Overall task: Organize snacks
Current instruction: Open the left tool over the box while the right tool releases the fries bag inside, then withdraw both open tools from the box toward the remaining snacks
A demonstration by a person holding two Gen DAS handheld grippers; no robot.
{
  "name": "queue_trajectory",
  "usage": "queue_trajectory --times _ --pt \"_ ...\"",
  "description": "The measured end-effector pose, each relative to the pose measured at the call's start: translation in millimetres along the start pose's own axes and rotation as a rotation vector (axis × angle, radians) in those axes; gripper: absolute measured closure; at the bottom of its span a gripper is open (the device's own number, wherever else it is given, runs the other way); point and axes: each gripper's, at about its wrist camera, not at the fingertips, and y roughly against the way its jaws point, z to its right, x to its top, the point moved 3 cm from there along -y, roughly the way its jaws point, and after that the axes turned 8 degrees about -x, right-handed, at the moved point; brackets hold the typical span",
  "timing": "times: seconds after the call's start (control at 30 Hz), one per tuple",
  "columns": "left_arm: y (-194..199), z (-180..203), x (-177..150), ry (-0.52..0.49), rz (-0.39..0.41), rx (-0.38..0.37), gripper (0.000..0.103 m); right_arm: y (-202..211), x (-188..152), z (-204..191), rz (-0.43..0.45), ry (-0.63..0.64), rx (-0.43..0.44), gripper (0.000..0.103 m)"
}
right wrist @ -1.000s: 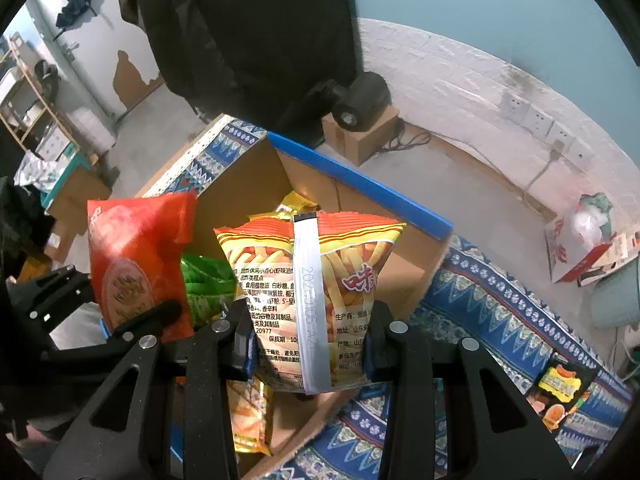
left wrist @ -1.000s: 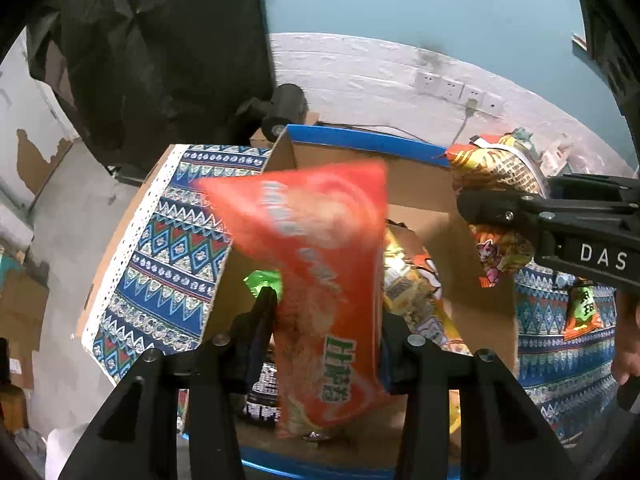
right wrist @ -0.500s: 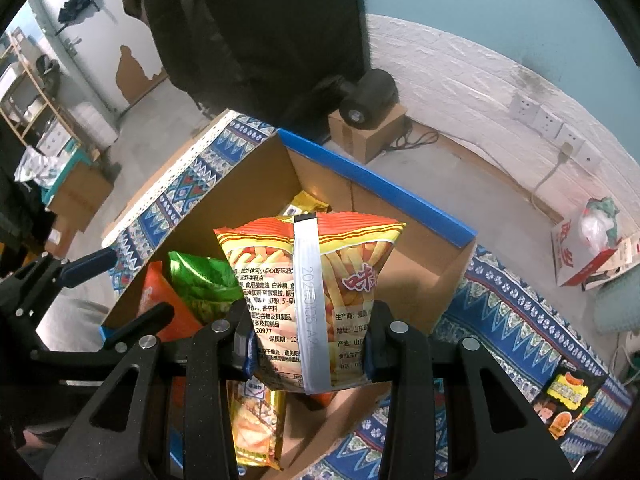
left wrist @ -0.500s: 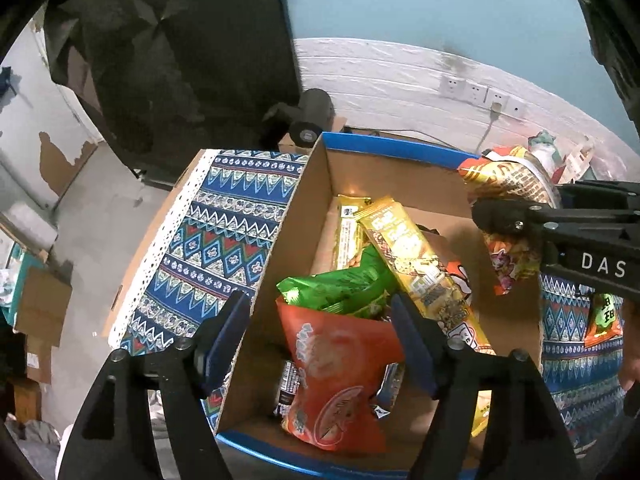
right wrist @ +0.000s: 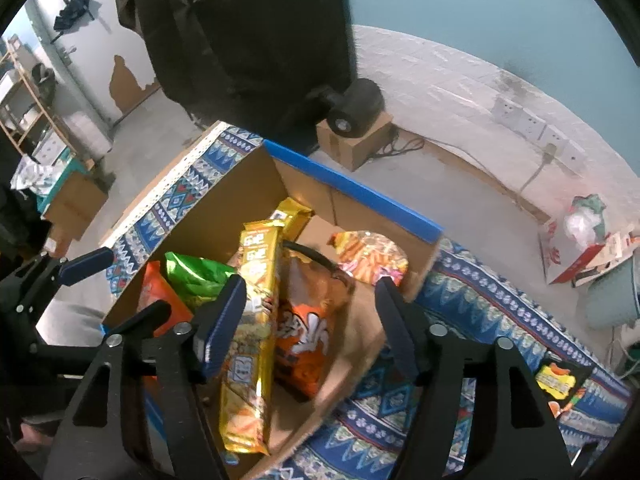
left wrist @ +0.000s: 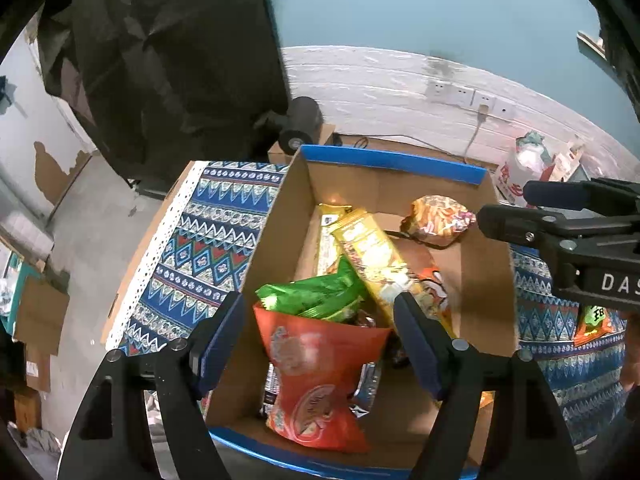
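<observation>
Both grippers released over the box (left wrist: 400,162): left gripper (left wrist: 320,344) above red bag (left wrist: 320,364); right gripper (right wrist: 310,320) holding nothing.

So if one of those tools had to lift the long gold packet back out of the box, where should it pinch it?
Probably near its upper end. The long gold packet leans slantwise in the cardboard box, resting on other bags, its upper end raised and free. Coming from above, the open right tool could close across the narrow width; the lower end is crowded by the orange bag.
</observation>
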Motion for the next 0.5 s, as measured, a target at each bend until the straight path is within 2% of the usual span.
queue_trajectory --times 0.5 --pt "9 59 5 -0.098 0.008 -0.043 0.023 41 -34 54 0.019 -0.024 -0.123 0.030"
